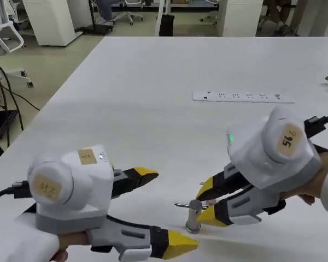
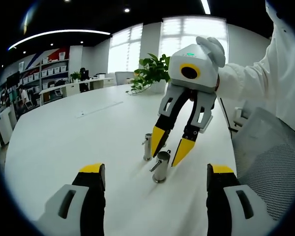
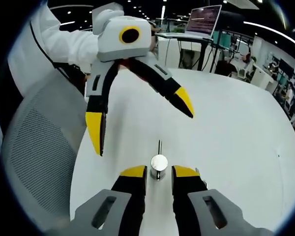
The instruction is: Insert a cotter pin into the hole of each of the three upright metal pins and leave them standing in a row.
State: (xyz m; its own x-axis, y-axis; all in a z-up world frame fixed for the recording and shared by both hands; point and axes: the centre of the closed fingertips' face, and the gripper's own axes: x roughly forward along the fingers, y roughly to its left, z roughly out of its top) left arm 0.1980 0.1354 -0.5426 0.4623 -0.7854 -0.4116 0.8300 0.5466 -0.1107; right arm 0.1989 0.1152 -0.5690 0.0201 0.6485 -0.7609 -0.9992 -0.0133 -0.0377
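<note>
A short upright metal pin (image 1: 193, 217) stands on the white table (image 1: 153, 98) with a thin cotter pin (image 1: 182, 206) poking sideways out of its top. My right gripper (image 1: 204, 204) straddles this pin, its jaws narrowly apart and not clearly touching it. In the right gripper view the pin (image 3: 158, 165) sits between my right gripper's (image 3: 160, 173) yellow fingertips, and the cotter pin (image 3: 159, 146) points away. My left gripper (image 1: 165, 209) is wide open just left of the pin, holding nothing. A second upright pin (image 2: 147, 146) stands behind the first pin (image 2: 161, 168).
A white power strip (image 1: 243, 97) lies further back on the table. A potted plant (image 2: 150, 73) stands at the table's far end. A grey mesh chair (image 2: 270, 162) is beside the table edge. Office desks and chairs are beyond.
</note>
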